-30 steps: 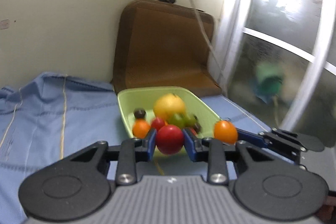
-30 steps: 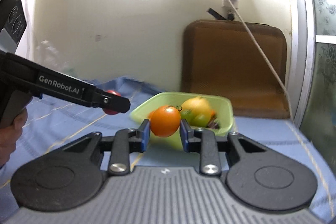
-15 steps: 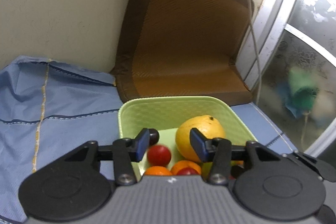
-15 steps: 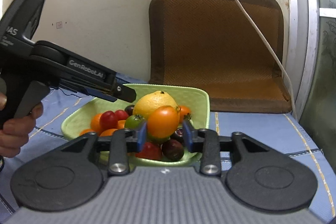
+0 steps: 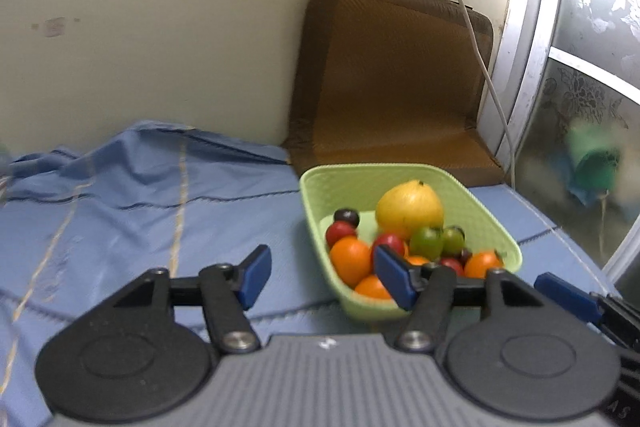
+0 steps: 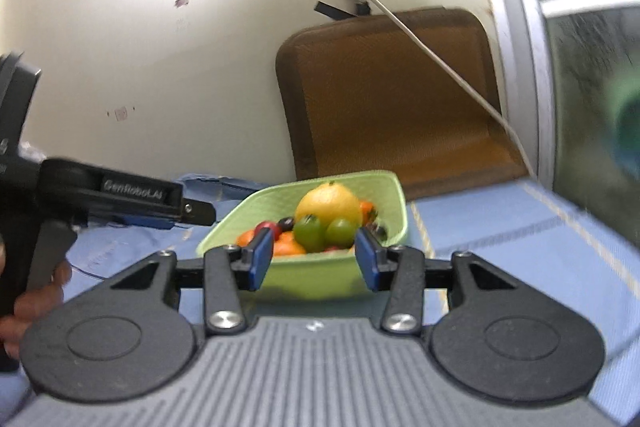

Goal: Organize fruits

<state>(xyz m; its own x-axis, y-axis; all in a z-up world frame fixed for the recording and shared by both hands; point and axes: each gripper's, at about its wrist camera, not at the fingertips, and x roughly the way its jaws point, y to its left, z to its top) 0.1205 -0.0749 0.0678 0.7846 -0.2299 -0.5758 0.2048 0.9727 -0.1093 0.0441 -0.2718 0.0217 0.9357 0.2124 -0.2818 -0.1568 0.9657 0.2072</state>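
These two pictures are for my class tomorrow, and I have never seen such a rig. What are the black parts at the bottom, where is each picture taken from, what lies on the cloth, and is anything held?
No robot here: a person holds a two-finger gripper in each hand, with a camera on each looking forward along its fingers. The black parts are the gripper itself.

One picture is from the left gripper, the other from the right gripper; the right view also shows the left gripper from the side, with the hand holding it.

On the blue cloth stands a green basket. In it lie a large yellow fruit and small red, orange, green and dark ones.

Nothing is held. Both sets of jaws are opening, with nothing between them.
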